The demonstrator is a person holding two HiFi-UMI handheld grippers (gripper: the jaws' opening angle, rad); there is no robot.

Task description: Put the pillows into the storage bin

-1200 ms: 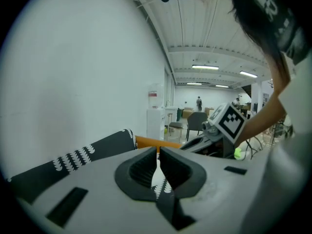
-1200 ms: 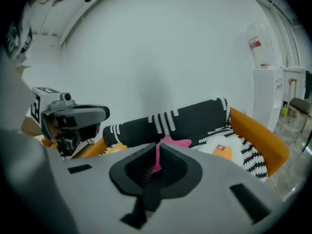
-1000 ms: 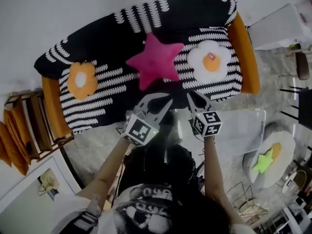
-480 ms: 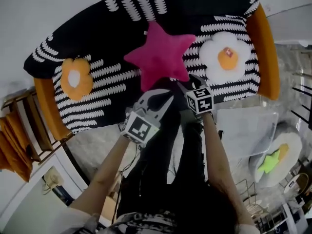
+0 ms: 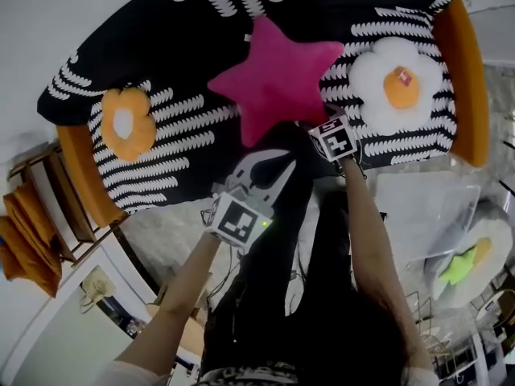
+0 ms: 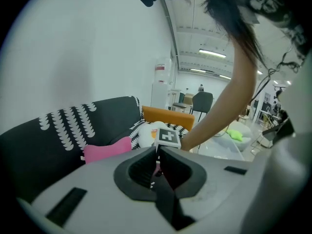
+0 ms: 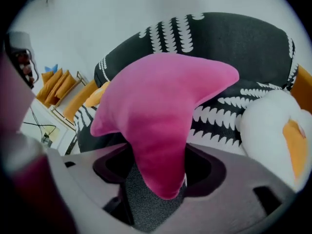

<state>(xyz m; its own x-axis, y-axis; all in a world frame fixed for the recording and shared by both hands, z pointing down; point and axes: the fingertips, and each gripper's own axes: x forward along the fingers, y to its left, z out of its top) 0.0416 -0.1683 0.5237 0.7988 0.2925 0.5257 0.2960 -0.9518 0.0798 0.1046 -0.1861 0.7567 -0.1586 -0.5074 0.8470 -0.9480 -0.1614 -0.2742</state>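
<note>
Three pillows: a pink star pillow (image 5: 278, 75) in the middle of the striped sofa (image 5: 201, 22), an orange flower pillow (image 5: 129, 123) to its left and a white fried-egg pillow (image 5: 398, 87) to its right.
Step in hand: taking hold of the first pillow, by my reading. None of the three has left the sofa seat.
Right gripper (image 5: 320, 125): at the star's near edge, jaws spread with the star's lower arm hanging between them. The soft arm fills most of the gap, but I see no squeeze on it.
Left gripper (image 6: 157, 148): jaws pressed together on nothing, held nearer the person than the star and a little to its left.
Star and tongs: only the near arm of the star is inside the right jaws. The rest of the pillow spreads far and left across the seat, apart from the left gripper.
Next move: probably to close the right jaws firmly on that arm, then lift. The plush will likely sag and swing from one point, so a deep bite matters.
Likely bin: a round white container (image 5: 495, 233) on the floor at the near right, well apart from the sofa pillows, with a green star and something yellow in it.
</note>
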